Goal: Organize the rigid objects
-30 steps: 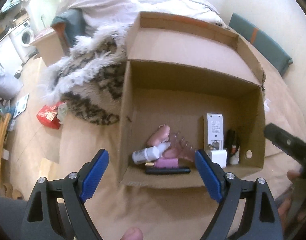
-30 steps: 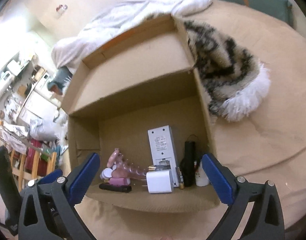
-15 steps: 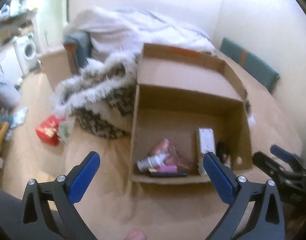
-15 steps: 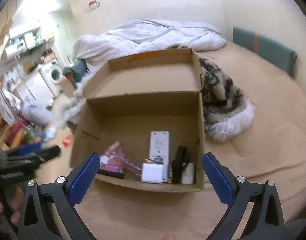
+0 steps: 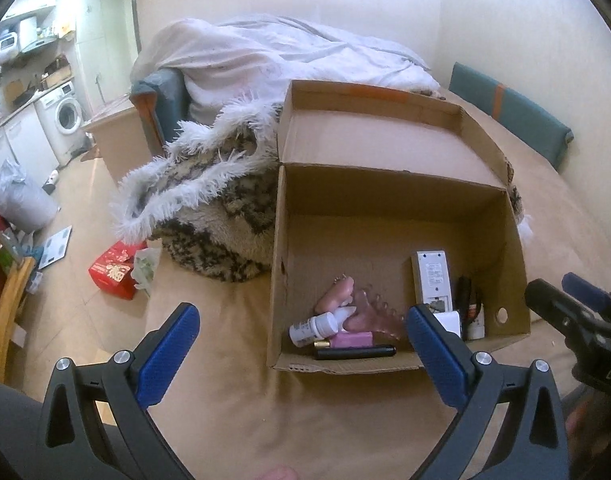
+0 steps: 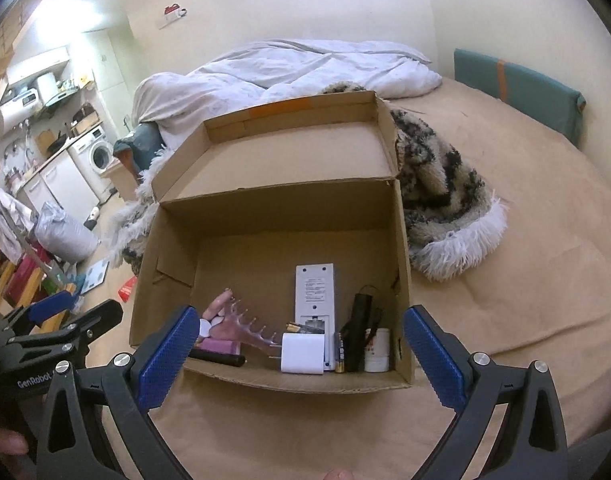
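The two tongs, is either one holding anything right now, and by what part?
Nothing is held. The left tongs and the right tongs are both open and empty, above the tan bedcover in front of the cardboard box.

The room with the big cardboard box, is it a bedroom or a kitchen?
Probably both: it looks like a small one-room flat. The cardboard box sits on a bed with a rumpled white duvet behind it, and off to the side there is a washing machine under a kitchen counter.
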### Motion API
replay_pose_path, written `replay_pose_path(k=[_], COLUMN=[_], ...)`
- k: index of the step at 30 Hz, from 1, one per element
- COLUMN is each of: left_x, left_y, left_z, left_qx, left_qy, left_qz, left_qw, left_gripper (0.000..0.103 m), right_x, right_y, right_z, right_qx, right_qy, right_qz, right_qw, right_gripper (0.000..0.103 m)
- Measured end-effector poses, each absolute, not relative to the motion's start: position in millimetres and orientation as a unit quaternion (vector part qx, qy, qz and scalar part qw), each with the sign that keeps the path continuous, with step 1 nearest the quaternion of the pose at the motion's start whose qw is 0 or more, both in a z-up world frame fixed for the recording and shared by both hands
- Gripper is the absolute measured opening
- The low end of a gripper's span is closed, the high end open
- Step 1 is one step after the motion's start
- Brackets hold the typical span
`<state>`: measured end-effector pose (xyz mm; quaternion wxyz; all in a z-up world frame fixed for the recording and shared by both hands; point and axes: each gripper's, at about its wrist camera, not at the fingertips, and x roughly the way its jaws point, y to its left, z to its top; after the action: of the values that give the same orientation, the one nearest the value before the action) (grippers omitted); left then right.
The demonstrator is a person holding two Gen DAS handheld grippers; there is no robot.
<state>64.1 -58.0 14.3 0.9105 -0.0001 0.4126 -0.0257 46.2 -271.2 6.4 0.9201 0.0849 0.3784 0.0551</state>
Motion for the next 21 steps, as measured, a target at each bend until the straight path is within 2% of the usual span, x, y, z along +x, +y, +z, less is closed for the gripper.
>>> replay_pose_path(k=[21], left_x=[65.1], left_y=[-51.9], left_z=[13.4], left_qx=[-0.011], left_qy=[0.417], left_qz=[-0.021], left_qw=[0.909], left_gripper=[0.103], right_x=[49.4], right_y=[-272.6], right_z=[4.9], right_qx=[0.08], right_qy=[0.38], right_qz=[0.051], right_qw=[0.92], right_gripper=[0.103])
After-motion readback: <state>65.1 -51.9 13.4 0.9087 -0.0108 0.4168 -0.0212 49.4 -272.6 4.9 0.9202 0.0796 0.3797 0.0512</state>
